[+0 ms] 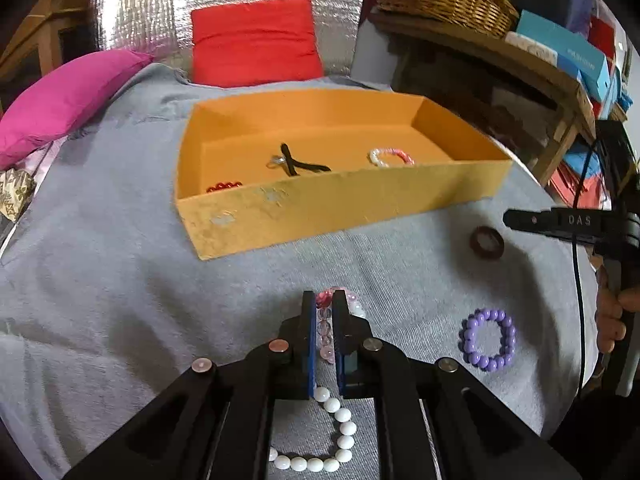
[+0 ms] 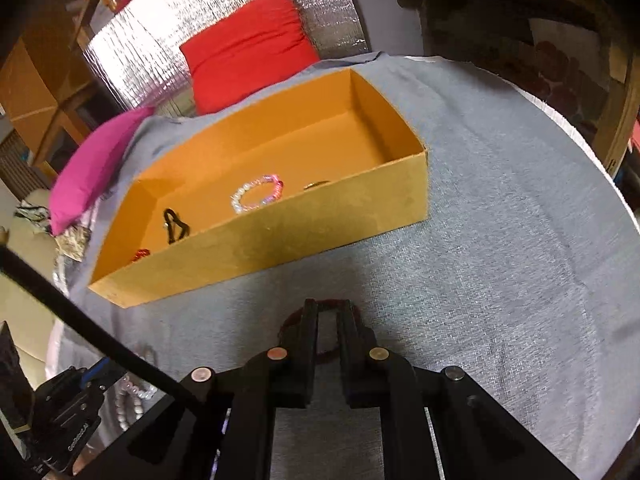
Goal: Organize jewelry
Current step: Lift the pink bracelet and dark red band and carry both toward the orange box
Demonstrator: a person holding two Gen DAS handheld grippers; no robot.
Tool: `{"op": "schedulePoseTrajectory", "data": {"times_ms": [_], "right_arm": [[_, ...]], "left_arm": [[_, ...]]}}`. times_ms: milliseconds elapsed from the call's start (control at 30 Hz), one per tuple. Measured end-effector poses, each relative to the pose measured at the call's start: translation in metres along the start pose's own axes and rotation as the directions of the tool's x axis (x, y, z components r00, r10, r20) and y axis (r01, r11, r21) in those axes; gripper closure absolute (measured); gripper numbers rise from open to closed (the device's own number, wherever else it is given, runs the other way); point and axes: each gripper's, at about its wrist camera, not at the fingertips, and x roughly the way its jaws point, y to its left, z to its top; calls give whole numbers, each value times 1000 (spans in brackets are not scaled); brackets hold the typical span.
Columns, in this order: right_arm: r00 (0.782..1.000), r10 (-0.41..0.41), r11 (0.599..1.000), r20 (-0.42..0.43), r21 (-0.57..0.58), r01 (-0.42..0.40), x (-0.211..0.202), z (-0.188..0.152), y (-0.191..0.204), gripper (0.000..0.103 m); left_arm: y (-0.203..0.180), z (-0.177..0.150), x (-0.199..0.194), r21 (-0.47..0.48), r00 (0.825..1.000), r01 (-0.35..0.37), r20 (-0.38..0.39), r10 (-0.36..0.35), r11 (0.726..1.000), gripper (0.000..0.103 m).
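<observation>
At lower centre, left gripper [image 1: 323, 306] is clamped on pink bracelet [image 1: 325, 330]; lift it straight, then carry above orange box [image 1: 340, 204].

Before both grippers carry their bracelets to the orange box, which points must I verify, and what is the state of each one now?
1. Left gripper shut on the pink bead bracelet: ok.
2. Right gripper holds the dark red bracelet: cannot tell; fingers sit around it, narrow gap remains.
3. Orange box open, bare floor free: ok.
4. White bead bracelet apart from the pink one: cannot tell.
5. Purple bead bracelet lies apart from both grippers: ok.
</observation>
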Motion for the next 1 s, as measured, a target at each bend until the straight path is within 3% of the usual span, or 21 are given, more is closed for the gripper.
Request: {"op": "schedulePoseTrajectory", "data": {"times_ms": [233,367,567,633,667,767,1000], "right_arm": [[1000,-19,1000,-23,2,19,5,2,-2,92],[997,-79,996,-10,-31,79,8,5,-2,66],[995,-99,991,-29,-92,96,25,6,5,66],[990,-132,984,-49,-130,125,36,3,9,70],[987,-148,980,-58,-142,138,40,1,11,80],[980,-196,962,-28,-201,187,43,-2,18,95],[990,-139,979,22,-148,141,26,0,17,96]], "left_arm": [[4,0,2,-14,1000,-17,-1,17,1000,95],[2,0,2,-16,1000,-18,-3,18,1000,95],[0,4,5,-26,1000,-24,-2,24,999,95],[0,5,6,-31,1000,-17,-1,17,999,95],[0,5,6,-32,1000,-14,-1,14,999,95],[-1,7,7,-33,1000,-9,0,9,999,95],[-7,10,2,-21,999,-38,24,39,999,95]]}}
